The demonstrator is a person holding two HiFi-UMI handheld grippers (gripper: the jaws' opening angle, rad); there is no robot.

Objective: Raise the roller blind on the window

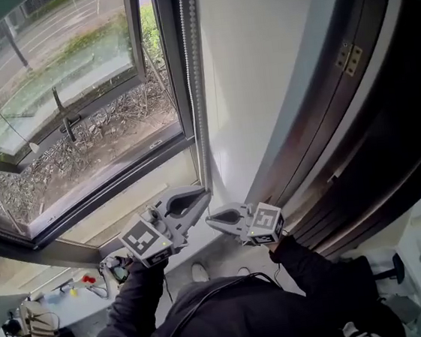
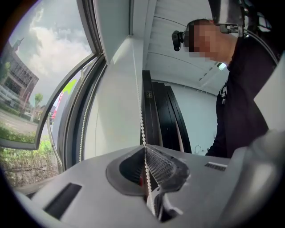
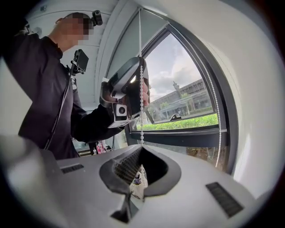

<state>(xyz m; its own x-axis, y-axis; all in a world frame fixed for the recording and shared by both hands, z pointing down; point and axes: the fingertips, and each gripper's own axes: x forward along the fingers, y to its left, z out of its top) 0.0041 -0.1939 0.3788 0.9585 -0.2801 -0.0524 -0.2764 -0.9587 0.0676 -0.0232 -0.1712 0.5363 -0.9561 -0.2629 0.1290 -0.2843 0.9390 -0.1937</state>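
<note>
Both jaws are pinched shut on the roller blind's bead chain (image 1: 192, 90), which hangs straight down just beside the window frame (image 1: 173, 70), on its right. The left gripper (image 1: 203, 196) grips just above the right gripper (image 1: 209, 218). Both point level, meeting the chain from opposite sides, elbows bent. Any pull should follow the chain's vertical line.

Pale desk (image 1: 66, 309) — a red item (image 1: 88, 279) and a yellow item (image 1: 73, 291) on it
</note>
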